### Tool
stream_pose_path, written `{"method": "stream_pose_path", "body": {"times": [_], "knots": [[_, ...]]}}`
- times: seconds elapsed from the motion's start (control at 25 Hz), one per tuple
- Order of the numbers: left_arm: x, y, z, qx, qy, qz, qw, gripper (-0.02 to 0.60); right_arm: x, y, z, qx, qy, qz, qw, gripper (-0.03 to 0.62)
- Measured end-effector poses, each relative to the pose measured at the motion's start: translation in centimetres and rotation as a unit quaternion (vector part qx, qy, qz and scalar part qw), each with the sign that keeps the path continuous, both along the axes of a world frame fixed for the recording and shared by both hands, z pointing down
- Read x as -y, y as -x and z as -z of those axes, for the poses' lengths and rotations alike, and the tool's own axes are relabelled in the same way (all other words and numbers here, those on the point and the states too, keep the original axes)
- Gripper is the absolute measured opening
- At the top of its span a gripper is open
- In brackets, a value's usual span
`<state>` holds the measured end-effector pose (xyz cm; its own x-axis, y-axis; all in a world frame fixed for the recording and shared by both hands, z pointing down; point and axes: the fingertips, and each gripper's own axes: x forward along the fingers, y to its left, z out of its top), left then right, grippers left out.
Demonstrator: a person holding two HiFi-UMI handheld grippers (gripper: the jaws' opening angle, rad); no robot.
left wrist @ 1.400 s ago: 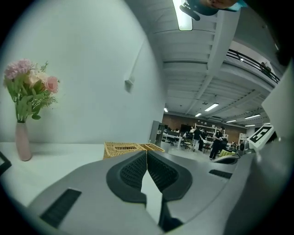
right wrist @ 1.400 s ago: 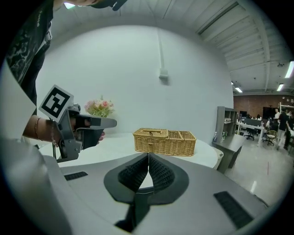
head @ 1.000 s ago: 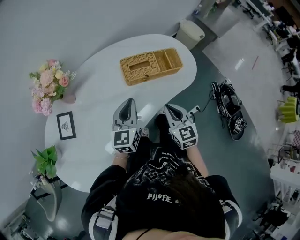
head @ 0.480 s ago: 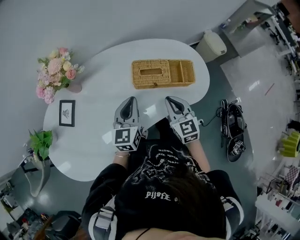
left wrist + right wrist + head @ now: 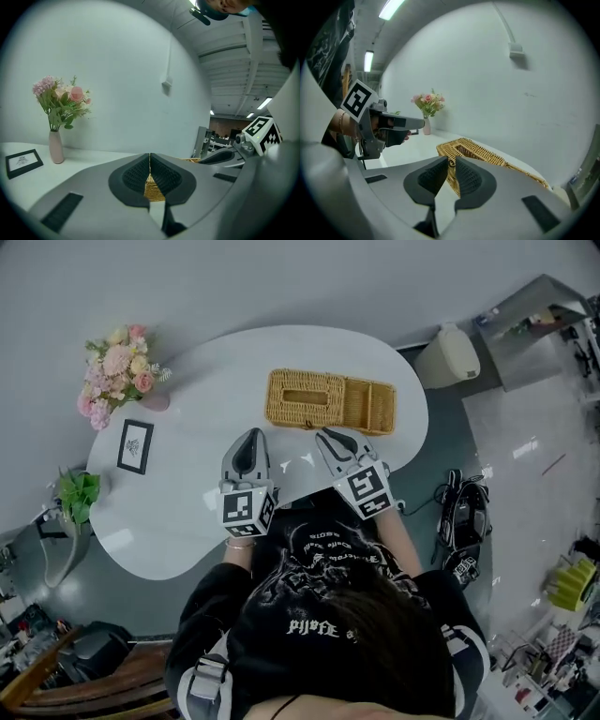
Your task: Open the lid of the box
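hovering over bench (image 5: 187,512) near edge | left claw (image 5: 251,435) pressed together, empty | right claw (image 5: 325,434) narrowly spread, jaws just been opening, nothing between them, tips just short of box (image 5: 330,401) | box on bench's far side, lid down

The white, kidney-shaped table (image 5: 187,507) carried three things. A wicker box (image 5: 330,401) lay near the far edge, toward the right end, with its long side along that edge. A lid (image 5: 305,397) with a slot covered the box's left part, and its right part stood open. At the left end, close to the far edge, stood a pink vase (image 5: 155,402) of flowers. A dark frame (image 5: 135,446) sat nearer the left edge, apart from the vase.
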<state>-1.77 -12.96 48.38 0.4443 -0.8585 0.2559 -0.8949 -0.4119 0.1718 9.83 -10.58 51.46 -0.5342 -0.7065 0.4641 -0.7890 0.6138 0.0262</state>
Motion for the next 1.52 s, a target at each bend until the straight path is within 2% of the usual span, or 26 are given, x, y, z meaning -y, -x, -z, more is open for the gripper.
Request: {"method": "stream_pose_path", "body": {"times": [0.28, 0.44, 0.6, 0.92, 1.04, 1.2, 1.36, 1.52], "knots": [[0.8, -0.8, -0.2, 0.017, -0.002, 0.053, 0.9984, 0.025, 1.1, 1.1, -1.1, -0.046, 0.019, 0.09, 0.995, 0.117], [1.0, -1.5, -0.1, 0.021, -0.004, 0.071, 0.9972, 0.025, 1.2, 1.2, -1.8, -0.067, 0.032, 0.117, 0.99, 0.123], [0.9, -1.6, -0.3, 0.021, 0.004, 0.089, 0.9958, 0.025, 1.4, 1.5, -2.3, -0.082, 0.043, 0.127, 0.988, 0.138], [0.8, -1.7, -1.0, 0.036, 0.017, 0.074, 0.9964, 0.025, 1.7, 1.8, -3.4, -0.115, 0.059, 0.122, 0.984, 0.136], [1.0, -1.4, -1.0, 0.038, 0.021, 0.069, 0.9966, 0.025, 1.9, 1.8, -3.6, -0.13, 0.064, 0.118, 0.982, 0.119], [1.1, -0.8, -1.5, 0.044, 0.029, 0.066, 0.9964, 0.025, 2.5, 1.6, -3.5, -0.141, 0.061, 0.106, 0.983, 0.044], [1.4, -0.3, -2.2, 0.044, 0.037, 0.061, 0.9965, 0.025, 3.0, 1.9, -3.4, -0.134, 0.065, 0.102, 0.984, 0.038], [1.6, -0.4, -2.7, 0.044, 0.042, 0.05, 0.9969, 0.025, 2.7, 2.3, -3.5, -0.136, 0.076, 0.123, 0.98, 0.035]]}}
